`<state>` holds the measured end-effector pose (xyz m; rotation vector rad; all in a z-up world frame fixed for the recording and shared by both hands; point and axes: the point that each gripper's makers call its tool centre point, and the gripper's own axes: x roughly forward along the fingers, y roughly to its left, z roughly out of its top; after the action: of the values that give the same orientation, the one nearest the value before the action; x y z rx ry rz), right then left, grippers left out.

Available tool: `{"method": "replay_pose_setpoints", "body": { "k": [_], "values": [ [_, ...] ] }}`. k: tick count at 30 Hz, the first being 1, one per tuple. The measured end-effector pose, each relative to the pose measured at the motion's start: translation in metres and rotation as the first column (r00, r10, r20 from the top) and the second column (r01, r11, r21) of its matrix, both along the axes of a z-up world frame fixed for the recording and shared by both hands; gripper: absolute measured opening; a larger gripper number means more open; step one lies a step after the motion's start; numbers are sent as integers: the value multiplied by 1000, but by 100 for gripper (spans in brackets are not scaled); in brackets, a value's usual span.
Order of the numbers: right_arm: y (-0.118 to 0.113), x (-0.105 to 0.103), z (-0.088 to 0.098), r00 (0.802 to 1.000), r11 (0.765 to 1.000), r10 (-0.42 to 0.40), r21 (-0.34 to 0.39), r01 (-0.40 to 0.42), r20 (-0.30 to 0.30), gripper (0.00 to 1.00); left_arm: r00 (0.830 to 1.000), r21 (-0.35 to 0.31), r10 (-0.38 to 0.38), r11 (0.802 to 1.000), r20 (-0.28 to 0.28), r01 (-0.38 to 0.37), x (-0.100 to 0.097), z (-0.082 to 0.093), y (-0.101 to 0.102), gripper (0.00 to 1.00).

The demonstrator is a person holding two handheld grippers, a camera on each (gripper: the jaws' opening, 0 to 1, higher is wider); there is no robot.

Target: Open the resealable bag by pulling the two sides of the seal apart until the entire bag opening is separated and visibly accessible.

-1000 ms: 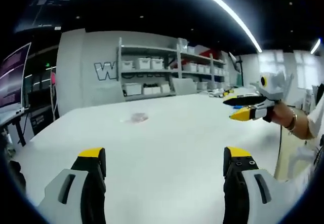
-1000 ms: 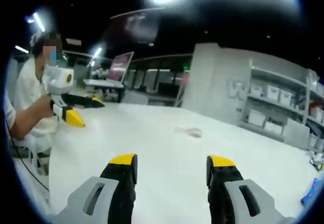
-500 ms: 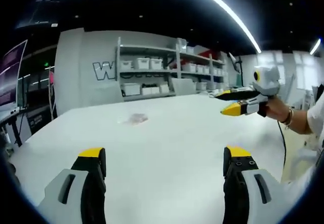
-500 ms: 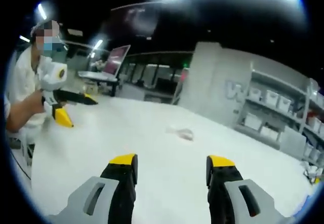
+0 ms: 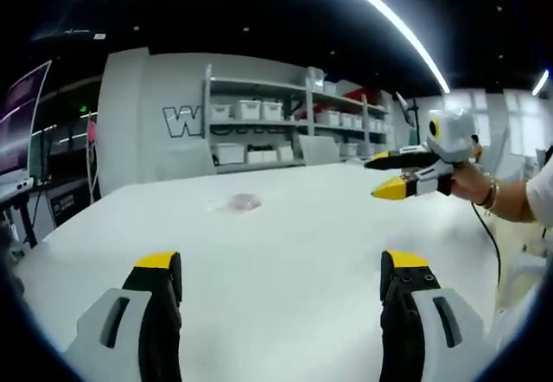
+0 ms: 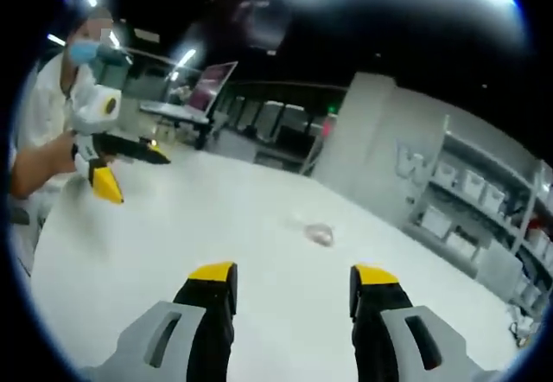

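A small clear resealable bag (image 5: 240,201) with something pinkish inside lies flat far out on the white table (image 5: 285,244); it also appears in the right gripper view as the bag (image 6: 318,233). My left gripper (image 5: 281,265) is open above the near table, well short of the bag. My right gripper (image 6: 291,272) is open too, with nothing between its jaws. The right gripper (image 5: 393,175) enters the left gripper view from the right, held by a hand, jaws parted. The left gripper (image 6: 125,168) appears at the left of the right gripper view.
Grey shelving (image 5: 285,123) with white bins stands behind the table against a wall with large letters. Monitors (image 6: 207,88) and desks stand at the far side. A person in a white top (image 6: 43,131) holds the grippers. A cable (image 5: 492,244) hangs from the right hand.
The right gripper has risen a little and drifted toward the table's middle in the left gripper view. Both views have shifted slightly with the hands. The bag has not moved.
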<state>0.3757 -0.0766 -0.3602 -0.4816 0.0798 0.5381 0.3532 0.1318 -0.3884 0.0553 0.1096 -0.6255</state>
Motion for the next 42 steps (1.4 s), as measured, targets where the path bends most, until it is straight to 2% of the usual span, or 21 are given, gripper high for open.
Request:
{"method": "replay_pose_setpoints", "body": {
  "k": [6, 9, 13, 21, 28, 38, 42],
  "values": [
    [4, 17, 1, 1000, 1000, 16, -1, -16, -6, 49, 1000, -13, 6, 1000, 17, -5, 9, 1, -3, 94],
    [3, 25, -2, 1000, 1000, 11, -17, -11, -11, 48, 1000, -8, 11, 1000, 8, -11, 16, -2, -1, 94],
    [4, 32, -4, 1000, 1000, 20, -9, -20, -20, 43, 1000, -15, 24, 1000, 1, -24, 24, -5, 1, 94],
    [7, 42, -9, 999, 1000, 24, -19, -24, -33, 43, 999, -33, 53, 998, -2, -53, 37, -6, 10, 94],
    [19, 57, -12, 998, 998, 46, -43, -47, -32, 43, 999, -22, 25, 999, -30, -26, 40, -13, 5, 94],
    [34, 78, -11, 997, 992, 73, -101, -74, -8, 40, 1000, 26, -2, 1000, 10, 2, 43, 7, -3, 93],
    [38, 86, -11, 996, 989, 86, -120, -86, -3, 39, 1000, 26, -15, 1000, 24, 14, 43, 17, -7, 93]
  ]
}}
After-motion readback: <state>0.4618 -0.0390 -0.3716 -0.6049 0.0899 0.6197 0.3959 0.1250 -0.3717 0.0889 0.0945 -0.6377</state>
